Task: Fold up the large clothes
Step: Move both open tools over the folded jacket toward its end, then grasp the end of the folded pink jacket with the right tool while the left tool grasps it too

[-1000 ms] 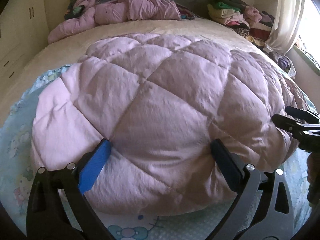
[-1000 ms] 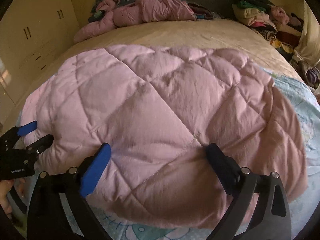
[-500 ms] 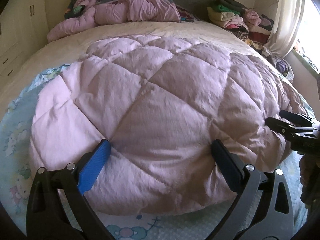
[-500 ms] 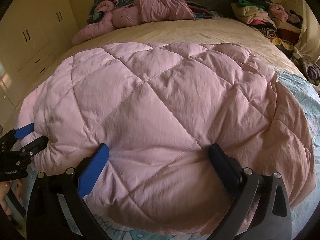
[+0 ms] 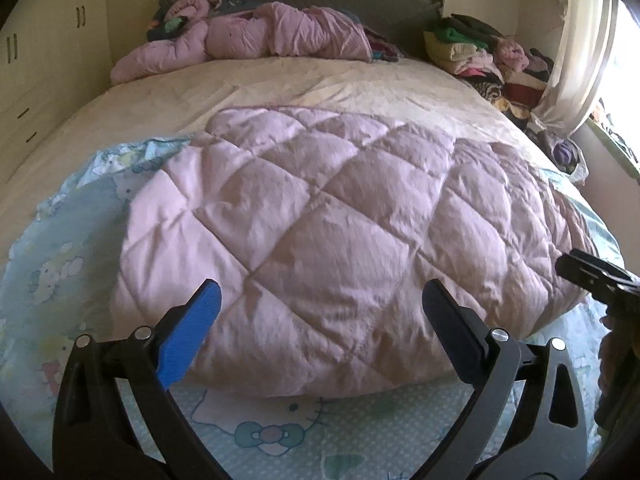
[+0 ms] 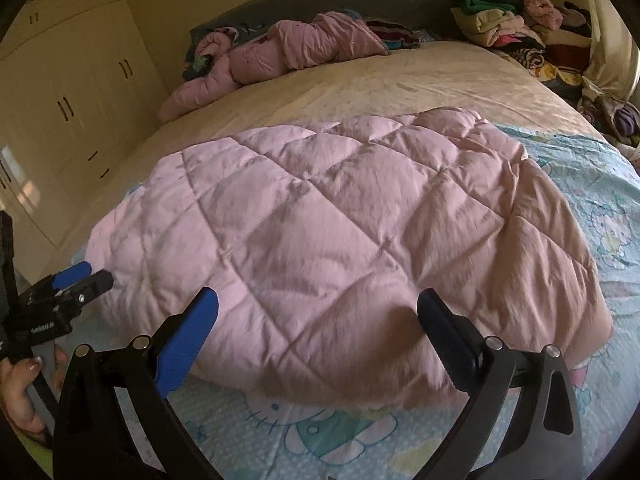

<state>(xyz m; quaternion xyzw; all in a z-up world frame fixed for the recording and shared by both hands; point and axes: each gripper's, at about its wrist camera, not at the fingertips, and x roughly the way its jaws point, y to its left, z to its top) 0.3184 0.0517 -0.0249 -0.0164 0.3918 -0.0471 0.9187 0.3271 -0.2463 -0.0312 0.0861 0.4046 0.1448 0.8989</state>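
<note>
A large pink quilted garment (image 5: 344, 240) lies folded and flat on the bed; it also shows in the right wrist view (image 6: 344, 248). My left gripper (image 5: 320, 312) is open and empty, just short of its near left edge. My right gripper (image 6: 318, 316) is open and empty, just short of its near right edge. Each gripper shows at the edge of the other's view: the right one (image 5: 596, 276) and the left one (image 6: 76, 280).
The garment rests on a light blue cartoon-print sheet (image 5: 276, 436) over a cream bedspread (image 5: 280, 84). A crumpled pink coat (image 5: 256, 40) lies at the headboard. Stacked folded clothes (image 5: 480, 52) sit at the far right. Cream wardrobes (image 6: 68, 92) stand at the left.
Both grippers have drawn back towards the foot of the bed, away from the garment. More blue sheet shows in front of them. The garment has stayed in place.
</note>
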